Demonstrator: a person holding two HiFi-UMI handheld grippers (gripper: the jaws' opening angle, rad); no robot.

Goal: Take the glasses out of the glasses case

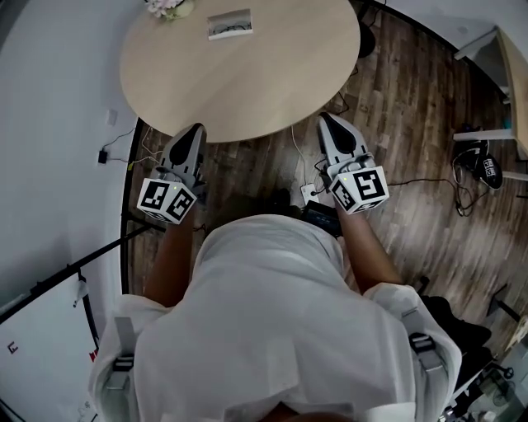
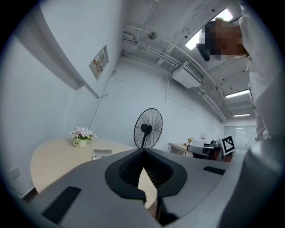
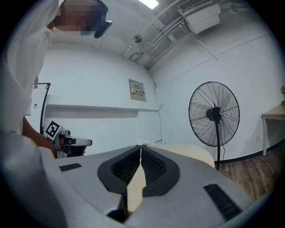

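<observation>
Head view: where do we find the case?

— We find the case [image 1: 229,24] lying on the far part of the table [image 1: 247,91], near the flowers [image 1: 169,7]. It is too small for us to tell whether its lid is up or down.

— And our two grippers?

— We hold both level on the near side of the table, well apart from the case. The left gripper [image 1: 196,129] has its tip by the table's near edge on the left. The right gripper [image 1: 327,118] sits likewise on the right, above the wood floor [image 1: 412,124]. The two are side by side, apart from each other.

— What do the jaws have hold of?

— Nothing. In the left gripper view we see the jaws pressed tip to tip, with only a sliver of table showing through the notch behind them. The right gripper view gives us the same: the pads meet along a thin line and nothing is caught between them.

— What else do we see?

— A fan [image 2: 148,128] stands beyond the table against the white wall. Cables [image 1: 462,185] trail across the floor on the right.
</observation>
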